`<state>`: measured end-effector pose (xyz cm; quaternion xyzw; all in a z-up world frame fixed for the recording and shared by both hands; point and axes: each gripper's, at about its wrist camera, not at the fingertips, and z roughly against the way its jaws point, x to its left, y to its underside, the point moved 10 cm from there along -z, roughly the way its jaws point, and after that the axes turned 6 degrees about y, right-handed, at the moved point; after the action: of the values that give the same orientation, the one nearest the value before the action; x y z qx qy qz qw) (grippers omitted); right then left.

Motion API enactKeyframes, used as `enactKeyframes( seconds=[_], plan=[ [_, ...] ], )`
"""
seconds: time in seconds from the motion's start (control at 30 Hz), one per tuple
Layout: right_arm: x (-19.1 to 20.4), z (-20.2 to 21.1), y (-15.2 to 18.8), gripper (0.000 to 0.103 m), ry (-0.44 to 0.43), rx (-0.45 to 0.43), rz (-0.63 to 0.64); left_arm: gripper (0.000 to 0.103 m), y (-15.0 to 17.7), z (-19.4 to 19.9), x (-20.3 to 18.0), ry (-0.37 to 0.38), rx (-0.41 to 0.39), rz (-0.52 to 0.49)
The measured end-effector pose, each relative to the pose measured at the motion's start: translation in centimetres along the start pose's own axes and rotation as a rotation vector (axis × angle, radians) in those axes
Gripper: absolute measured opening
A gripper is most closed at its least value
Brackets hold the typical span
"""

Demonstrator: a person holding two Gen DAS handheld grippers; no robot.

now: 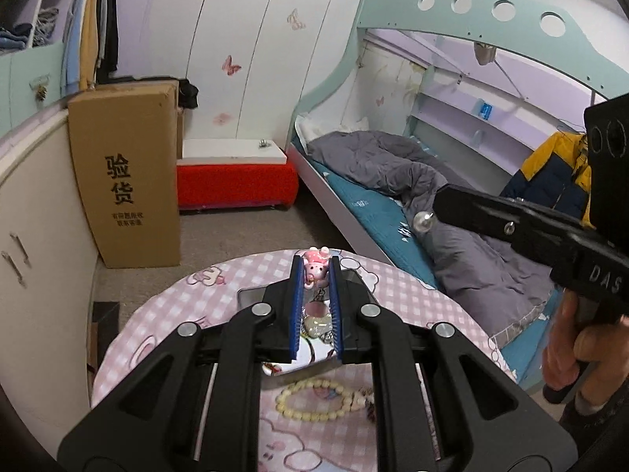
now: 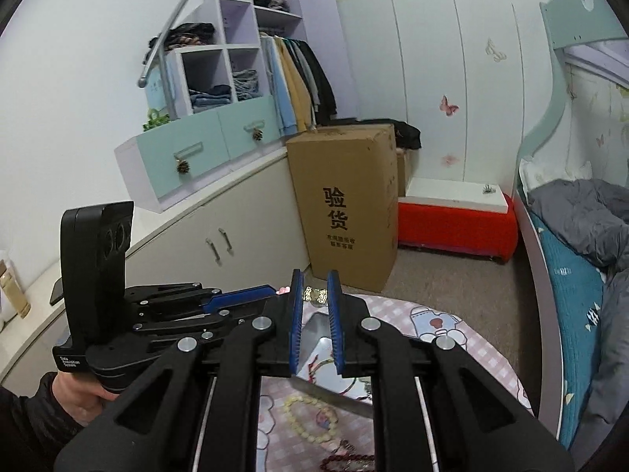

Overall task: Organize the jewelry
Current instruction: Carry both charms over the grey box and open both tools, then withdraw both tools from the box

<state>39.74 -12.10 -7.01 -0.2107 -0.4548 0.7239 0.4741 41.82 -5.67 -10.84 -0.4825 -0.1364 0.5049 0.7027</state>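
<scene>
Nearest to me, a cream bead bracelet (image 1: 314, 400) lay loose on the pink checked cloth of the desk (image 1: 165, 314), and in the right wrist view a dark red bead string (image 2: 346, 462) sat at the bottom edge beside it; neither had been put away. Just beyond them stood a shiny tray (image 2: 334, 369) that seemed to hold a chain or two, though I could not make out its contents clearly.

My left gripper (image 1: 317, 275) was nearly closed on a small pink figure charm (image 1: 316, 265) at its fingertips, lifted above the desk. My right gripper (image 2: 314, 287) was almost shut; in the left wrist view a pearl-like bead (image 1: 422, 222) showed at its tip, so I judged it held a pearl piece.

I judged the sorting only partly done: two pieces were in the air, and at least two strings remained loose. Farther off were the cardboard box (image 1: 125, 181) and the bed (image 1: 393, 196).
</scene>
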Motion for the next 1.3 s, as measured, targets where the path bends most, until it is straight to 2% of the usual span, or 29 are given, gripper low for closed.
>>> enactKeyframes(
  seconds=[0.23,0.27,0.3,0.33,0.37,0.4,0.47,0.53,0.7,1.3],
  plan=[
    [-3.2,-4.3,2.2,0.012,0.021,0.086,-0.088,0.013,0.6,-3.5,0.8,0.029,0.059,0.032],
    [-3.9,-4.9,2.5,0.018,0.033,0.096,-0.108,0.015,0.7,-3.8,0.9,0.017,0.067,0.027],
    [-4.6,-5.3,2.9,0.026,0.05,0.104,-0.134,0.032,1.0,-4.0,1.2,0.002,0.078,0.023],
    [-5.2,-5.4,3.0,0.05,0.063,0.104,-0.152,0.076,1.2,-4.2,1.7,-0.023,0.085,0.029],
    [-5.9,-5.3,3.2,0.077,0.078,0.093,-0.177,0.092,1.2,-4.0,2.0,-0.041,0.067,0.039],
    [-6.7,-5.0,3.2,0.084,0.093,0.063,-0.212,0.097,1.0,-3.5,2.6,-0.063,0.033,0.048],
    [-7.5,-4.4,3.4,0.092,0.105,0.05,-0.236,0.097,1.1,-3.1,3.4,-0.071,0.017,0.074],
    [-8.1,-3.9,3.5,0.095,0.13,0.052,-0.246,0.097,1.3,-2.7,4.0,-0.088,0.011,0.095],
    [-8.7,-3.1,4.0,0.095,0.179,0.055,-0.255,0.097,1.6,-0.6,5.0,-0.146,-0.031,0.118],
    [-7.1,1.2,3.1,0.095,0.177,-0.011,-0.246,0.097,3.2,6.0,3.9,-0.264,-0.108,0.07]
  ],
)
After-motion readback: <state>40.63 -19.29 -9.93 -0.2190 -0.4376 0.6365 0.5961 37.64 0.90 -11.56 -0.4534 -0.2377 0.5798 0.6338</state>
